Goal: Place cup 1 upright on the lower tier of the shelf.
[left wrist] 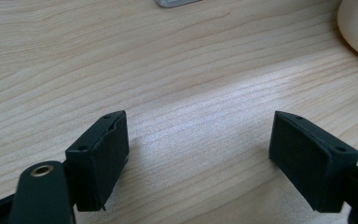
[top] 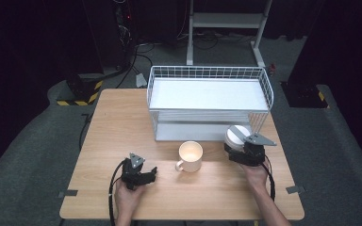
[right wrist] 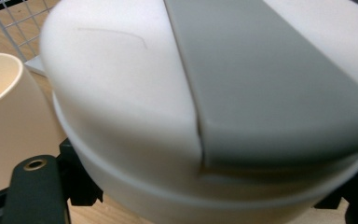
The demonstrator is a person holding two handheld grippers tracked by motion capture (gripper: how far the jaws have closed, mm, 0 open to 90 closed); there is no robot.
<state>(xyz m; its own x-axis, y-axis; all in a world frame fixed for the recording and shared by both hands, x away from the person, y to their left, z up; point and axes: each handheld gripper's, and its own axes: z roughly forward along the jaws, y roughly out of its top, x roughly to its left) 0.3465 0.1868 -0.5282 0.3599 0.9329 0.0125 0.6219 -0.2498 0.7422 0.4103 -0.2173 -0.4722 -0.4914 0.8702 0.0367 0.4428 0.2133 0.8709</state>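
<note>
At table right: right gripper point(top: 240, 147) clamps white-grey container point(top: 235, 136).
Left gripper point(top: 152, 173): jaws apart, empty.
Next: probably place it on the wire rack point(top: 207, 73).

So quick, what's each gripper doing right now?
Left gripper: open, holding nothing, over bare table.
Right gripper: closed on a round white-and-grey container, beside the mug.

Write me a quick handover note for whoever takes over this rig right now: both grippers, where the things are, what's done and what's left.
Left gripper: open, holding nothing, low over the table, left of the mug.
Right gripper: shut on the white container with the grey lid strip, held just in front of the wire rack, right of the mug.
Done: container gripped.
Left: probably set the container down, perhaps on the rack; the mug stands untouched.
</note>
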